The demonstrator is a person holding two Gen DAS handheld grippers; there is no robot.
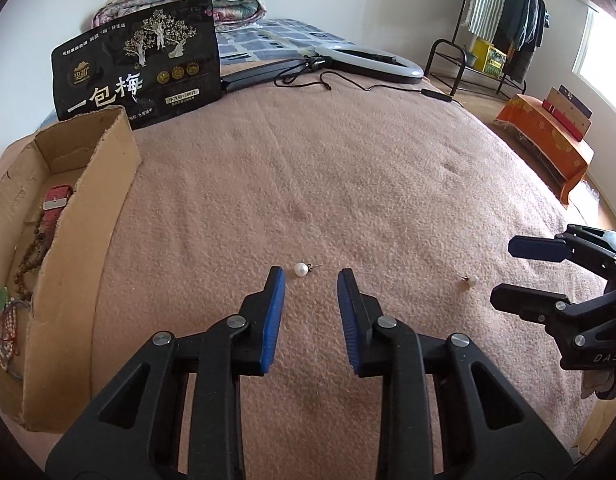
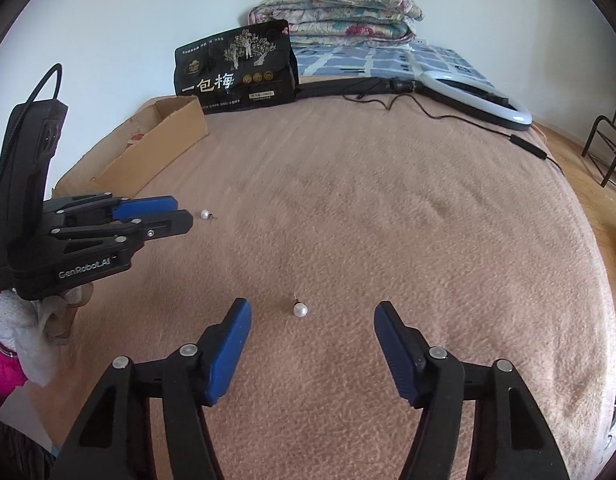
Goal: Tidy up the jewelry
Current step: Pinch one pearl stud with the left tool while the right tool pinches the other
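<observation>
Soft daylight is coming in from the window (image 1: 600,56), which is blowing out to white. The blanket (image 1: 308,184) is showing evenly lit, with only faint shadows. Both fisheye views are bending hard at the edges, dark corners are vignetting, and the centres are staying sharp.

Black plastic left gripper (image 1: 311,270): blue ribbed pads, silver pivot screws, white "GenRobot.AI" lettering, a black cable looping off its upright housing. Matching black right gripper (image 2: 312,308), stamped "DAS". Left hand's white glove (image 2: 32,336), pink sleeve (image 2: 0,376) behind.
</observation>
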